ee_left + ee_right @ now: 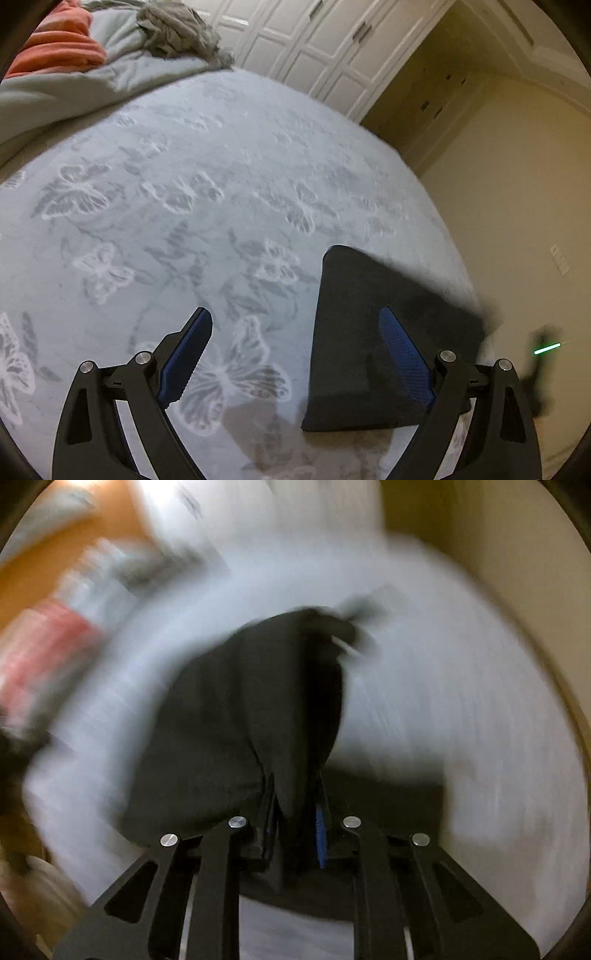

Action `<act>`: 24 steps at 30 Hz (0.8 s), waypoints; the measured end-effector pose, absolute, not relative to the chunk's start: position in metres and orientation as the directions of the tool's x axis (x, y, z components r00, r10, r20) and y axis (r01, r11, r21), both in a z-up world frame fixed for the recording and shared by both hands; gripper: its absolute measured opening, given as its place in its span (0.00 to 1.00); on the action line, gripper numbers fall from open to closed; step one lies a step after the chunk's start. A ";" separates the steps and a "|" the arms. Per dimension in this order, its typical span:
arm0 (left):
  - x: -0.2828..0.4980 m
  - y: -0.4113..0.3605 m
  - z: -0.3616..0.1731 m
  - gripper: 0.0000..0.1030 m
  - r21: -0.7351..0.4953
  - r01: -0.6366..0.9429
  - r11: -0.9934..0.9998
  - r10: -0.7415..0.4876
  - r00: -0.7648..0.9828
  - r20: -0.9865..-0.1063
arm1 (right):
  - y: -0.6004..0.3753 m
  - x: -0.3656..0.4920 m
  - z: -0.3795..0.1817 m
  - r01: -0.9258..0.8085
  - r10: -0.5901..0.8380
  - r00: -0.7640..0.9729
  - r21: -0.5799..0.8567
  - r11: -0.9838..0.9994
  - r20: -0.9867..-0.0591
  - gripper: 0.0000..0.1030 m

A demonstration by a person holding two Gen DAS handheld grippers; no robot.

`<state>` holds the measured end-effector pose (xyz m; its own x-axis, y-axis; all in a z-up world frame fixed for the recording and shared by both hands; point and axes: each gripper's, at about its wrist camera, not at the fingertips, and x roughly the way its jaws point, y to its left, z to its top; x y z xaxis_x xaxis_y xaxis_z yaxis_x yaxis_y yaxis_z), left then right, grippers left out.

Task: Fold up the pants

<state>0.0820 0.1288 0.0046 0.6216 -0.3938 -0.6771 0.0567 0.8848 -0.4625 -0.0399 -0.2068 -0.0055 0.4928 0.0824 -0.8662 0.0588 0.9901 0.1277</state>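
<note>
The dark grey pants (373,343) lie folded on the pale butterfly-print bedspread (184,206), at the lower right of the left wrist view. My left gripper (295,328) is open and empty above the bed, its right finger over the pants' left part. In the right wrist view, which is badly blurred, my right gripper (293,823) is shut on a bunched edge of the pants (236,709), which hang forward from the jaws over the bedspread (443,709).
A grey blanket (74,85), an orange-red pillow (62,44) and a crumpled grey-brown cloth (177,29) lie at the far left of the bed. White panelled wardrobe doors (314,48) stand behind. The bed's right edge meets a beige wall (517,206).
</note>
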 end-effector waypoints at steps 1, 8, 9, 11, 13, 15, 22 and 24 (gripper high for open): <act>0.083 0.124 0.002 0.87 -0.461 0.057 0.885 -0.396 0.612 -0.684 | -0.223 -0.041 -0.039 0.123 0.061 0.440 0.127 0.984 -0.896 0.16; 0.084 0.102 -0.007 0.87 -0.408 0.084 0.909 -0.372 0.606 -0.704 | -0.235 -0.075 0.040 -0.038 0.296 0.712 0.386 0.922 -0.637 0.14; 0.085 0.098 -0.011 0.87 -0.401 0.088 0.912 -0.370 0.598 -0.711 | -0.245 -0.065 0.004 0.053 0.229 0.632 0.335 0.941 -0.740 0.14; 0.086 0.094 -0.015 0.87 -0.396 0.093 0.913 -0.373 0.581 -0.724 | -0.256 -0.054 -0.051 0.181 0.149 0.447 0.252 0.951 -0.882 0.12; 0.086 0.087 -0.020 0.87 -0.404 0.113 0.908 -0.395 0.556 -0.731 | -0.257 -0.060 -0.017 0.145 0.157 0.549 0.279 0.949 -0.821 0.04; 0.082 0.076 -0.025 0.87 -0.419 0.143 0.897 -0.428 0.525 -0.736 | -0.262 -0.081 0.021 0.102 0.179 0.671 0.329 0.939 -0.720 0.02; 0.077 0.036 -0.043 0.87 -0.419 0.211 0.883 -0.468 0.457 -0.756 | -0.297 -0.089 -0.040 0.278 0.159 0.494 0.328 0.903 -0.855 0.07; 0.077 0.032 -0.044 0.87 -0.434 0.207 0.877 -0.479 0.451 -0.753 | -0.285 -0.089 -0.025 0.198 0.214 0.570 0.385 0.902 -0.794 0.15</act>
